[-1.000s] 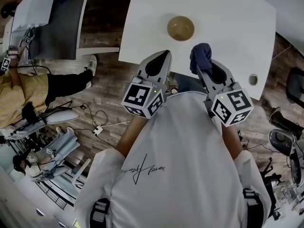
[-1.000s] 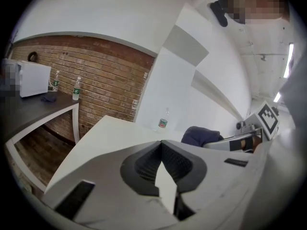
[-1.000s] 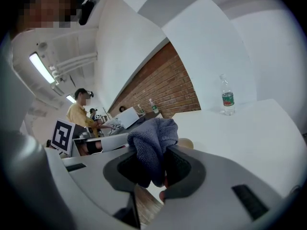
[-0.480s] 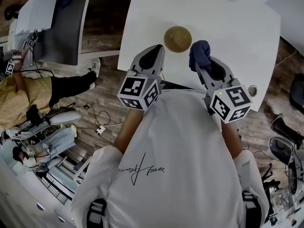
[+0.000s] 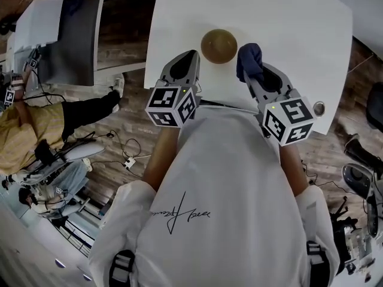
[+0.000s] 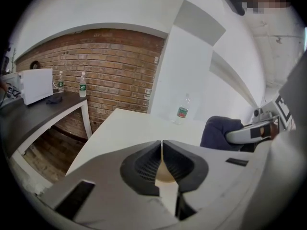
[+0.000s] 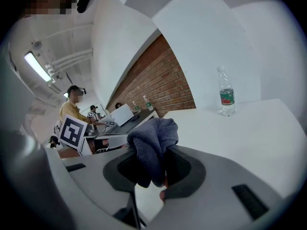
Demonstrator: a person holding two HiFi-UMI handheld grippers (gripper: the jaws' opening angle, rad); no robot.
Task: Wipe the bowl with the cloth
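Reaches both arms forward from the chest, forearms close to parallel, each gripper tilted nose-down over the near part of the white table. Sets the left gripper just left of the brown bowl, tips near its rim but apart from it, marker cube back over the table's edge. Shows, in the left gripper view, jaws parted by only a sliver at the tips after just having been opening, with nothing between them and a pale piece of the bowl visible beyond the gap. Clamps the right gripper on the dark blue cloth, bunched and bulging above the pads in the right gripper view. Carries that cloth just right of the bowl, close beside its rim; cannot tell whether touching. Leaves the bowl standing on the table between the two grippers, a plastic bottle well behind it.

Against a second ago: has brought both grippers forward. Had the left tips only just past the near edge then, the bowl well ahead; has them now alongside the bowl. Had the cloth lower-right of the bowl with bare table between; now closes that gap almost wholly. Shows the same clamp on the cloth throughout.
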